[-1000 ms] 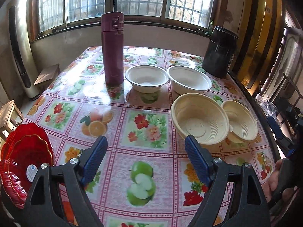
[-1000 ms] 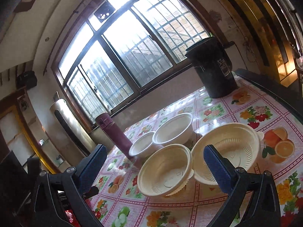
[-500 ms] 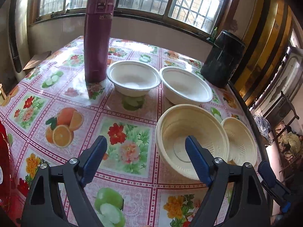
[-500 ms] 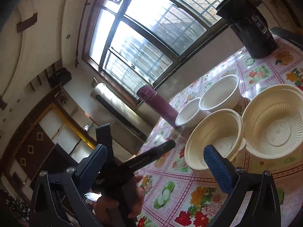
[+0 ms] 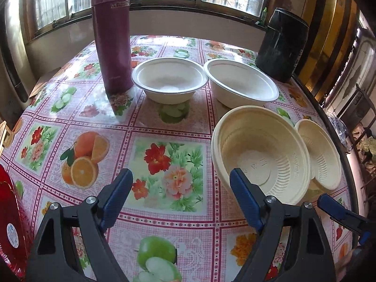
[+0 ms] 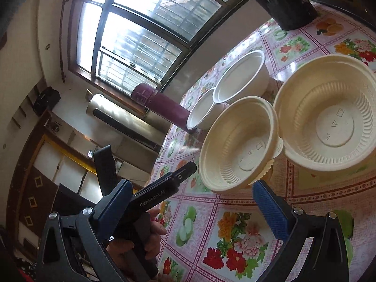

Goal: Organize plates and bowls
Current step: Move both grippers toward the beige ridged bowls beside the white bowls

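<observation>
From the left wrist view, the left claw (image 5: 181, 202) is spread wide and holds nothing, hovering over a flowered tabletop (image 5: 169, 164). Its right finger overlaps the near rim of a cream ribbed bowl (image 5: 258, 155), though contact cannot be confirmed. A second cream bowl (image 5: 319, 155) sits just to the right, its rim tucked against the first. Farther off, two white bowls (image 5: 170, 80) (image 5: 242, 85) stand side by side, with a tall maroon flask (image 5: 111, 35) to their left and a black pot (image 5: 282, 44) at the far right. The edge of a red plate (image 5: 11, 230) shows at the near left. From the right wrist view, which is tilted, the right claw (image 6: 190, 204) is also wide apart and empty, facing the same cream bowls (image 6: 237, 143) (image 6: 329, 117); the left claw (image 6: 164, 188) and the hand (image 6: 136, 246) gripping it appear at lower left. Nothing looks stacked yet: all four bowls still sit separately, so the sorting seems barely begun.
</observation>
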`<state>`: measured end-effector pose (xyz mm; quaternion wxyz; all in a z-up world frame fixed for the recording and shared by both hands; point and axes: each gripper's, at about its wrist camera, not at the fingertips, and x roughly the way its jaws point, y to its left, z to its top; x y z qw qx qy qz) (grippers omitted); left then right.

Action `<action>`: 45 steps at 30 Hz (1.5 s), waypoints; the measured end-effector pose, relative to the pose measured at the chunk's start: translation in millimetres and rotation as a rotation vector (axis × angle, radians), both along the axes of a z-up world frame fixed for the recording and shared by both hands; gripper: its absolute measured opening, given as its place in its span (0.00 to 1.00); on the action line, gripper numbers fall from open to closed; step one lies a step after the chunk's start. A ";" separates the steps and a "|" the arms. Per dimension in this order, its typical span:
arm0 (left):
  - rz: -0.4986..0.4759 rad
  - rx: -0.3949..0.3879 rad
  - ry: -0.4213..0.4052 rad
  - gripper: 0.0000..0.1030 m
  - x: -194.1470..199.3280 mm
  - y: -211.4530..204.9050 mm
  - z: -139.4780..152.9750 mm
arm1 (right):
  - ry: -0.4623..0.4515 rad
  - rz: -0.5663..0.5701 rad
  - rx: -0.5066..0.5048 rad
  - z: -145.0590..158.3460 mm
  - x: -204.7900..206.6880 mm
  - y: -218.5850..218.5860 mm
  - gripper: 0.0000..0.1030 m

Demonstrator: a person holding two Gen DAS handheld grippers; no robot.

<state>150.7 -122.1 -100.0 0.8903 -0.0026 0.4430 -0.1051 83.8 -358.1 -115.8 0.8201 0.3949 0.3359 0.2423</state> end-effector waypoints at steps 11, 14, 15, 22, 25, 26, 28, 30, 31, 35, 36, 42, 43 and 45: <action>0.002 0.030 -0.030 0.83 -4.3 -2.7 1.8 | 0.052 -0.089 -0.034 -11.4 3.0 -6.2 1.00; -0.007 0.035 -0.041 0.83 -6.3 -5.5 2.8 | 0.054 -0.097 -0.044 -12.2 3.9 -5.4 1.00; -0.009 0.034 -0.044 0.83 -7.6 -5.8 3.4 | 0.057 -0.099 -0.045 -12.7 4.2 -5.3 1.00; 0.005 0.048 -0.084 0.83 -11.2 -5.6 9.4 | 0.042 -0.125 -0.054 -12.0 4.0 -5.4 1.00; 0.003 0.058 -0.097 0.83 -12.5 -7.3 10.4 | 0.040 -0.139 -0.063 -12.6 4.4 -5.3 1.00; 0.000 0.060 -0.100 0.83 -13.0 -7.7 10.4 | 0.038 -0.146 -0.064 -12.7 4.4 -5.6 1.00; -0.008 0.060 -0.101 0.83 -14.2 -9.4 10.2 | 0.035 -0.156 -0.069 -12.7 4.2 -6.1 1.00; -0.014 0.063 -0.104 0.83 -15.0 -10.8 10.1 | 0.033 -0.165 -0.072 -12.9 3.8 -6.3 1.00; -0.016 0.064 -0.106 0.83 -15.2 -11.4 10.0 | 0.032 -0.166 -0.072 -12.9 3.9 -6.2 1.00; -0.032 0.058 -0.111 0.83 -16.9 -14.1 10.3 | 0.035 -0.168 -0.077 -13.2 5.1 -4.6 1.00; -0.035 0.059 -0.115 0.83 -17.5 -15.2 10.6 | 0.036 -0.168 -0.077 -13.5 5.5 -4.3 1.00; -0.061 0.041 -0.125 0.83 -20.6 -18.9 12.6 | 0.048 -0.175 -0.072 -15.7 6.0 -5.2 1.00; -0.065 0.038 -0.124 0.83 -20.7 -19.4 12.4 | 0.048 -0.176 -0.072 -16.1 5.9 -5.2 1.00; -0.073 0.030 -0.125 0.83 -22.1 -20.8 12.6 | 0.048 -0.175 -0.072 -16.3 6.2 -5.5 1.00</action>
